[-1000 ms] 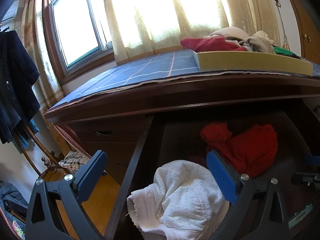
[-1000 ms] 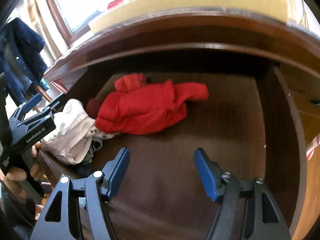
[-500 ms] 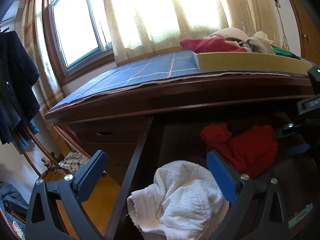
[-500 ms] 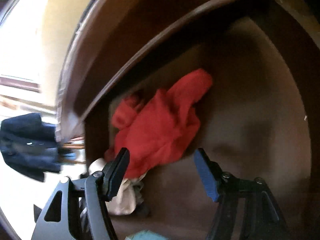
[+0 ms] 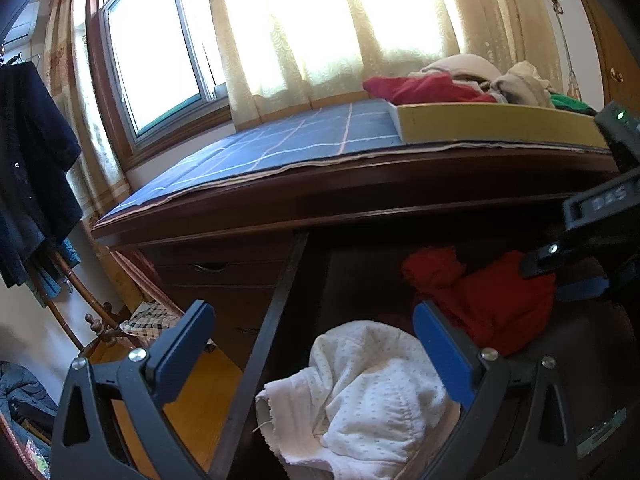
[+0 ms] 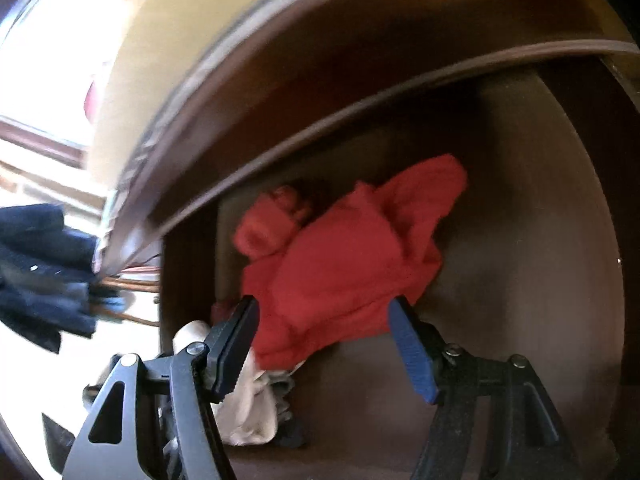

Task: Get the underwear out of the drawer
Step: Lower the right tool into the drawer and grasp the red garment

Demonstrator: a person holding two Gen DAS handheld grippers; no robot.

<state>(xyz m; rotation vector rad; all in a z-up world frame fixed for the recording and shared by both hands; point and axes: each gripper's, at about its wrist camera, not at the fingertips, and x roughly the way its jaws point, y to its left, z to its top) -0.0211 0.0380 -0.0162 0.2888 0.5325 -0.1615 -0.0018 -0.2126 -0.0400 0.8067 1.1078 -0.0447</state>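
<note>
the right hand-held gripper [image 6: 322, 344] has swung in over the open dark wooden drawer [image 6: 560, 280] and rolled since a second ago, so that the crumpled red cloth underwear [image 6: 344, 272], earlier well ahead of it, now lies framed between its 2 blue-padded fingers. its jaws stand spread at an unchanged width and nothing is pinched; whether the pads touch the fabric cannot be told. judgement: this is the approach to a grasp, with closing and lifting yet to come. the left hand-held gripper [image 5: 316, 348] has kept its place, jaws spread and empty, over the drawer's front left corner above a white dotted cotton garment [image 5: 360, 400]. in the left view the red underwear [image 5: 492, 300] lies further back, partly covered by the right tool's black body. the right view is motion-blurred. a darker item beneath the white garment cannot be identified. the yellow-sided tray of clothes [image 5: 492, 124] on the blue checked cloth [image 5: 280, 148] is cut off at the right.
</note>
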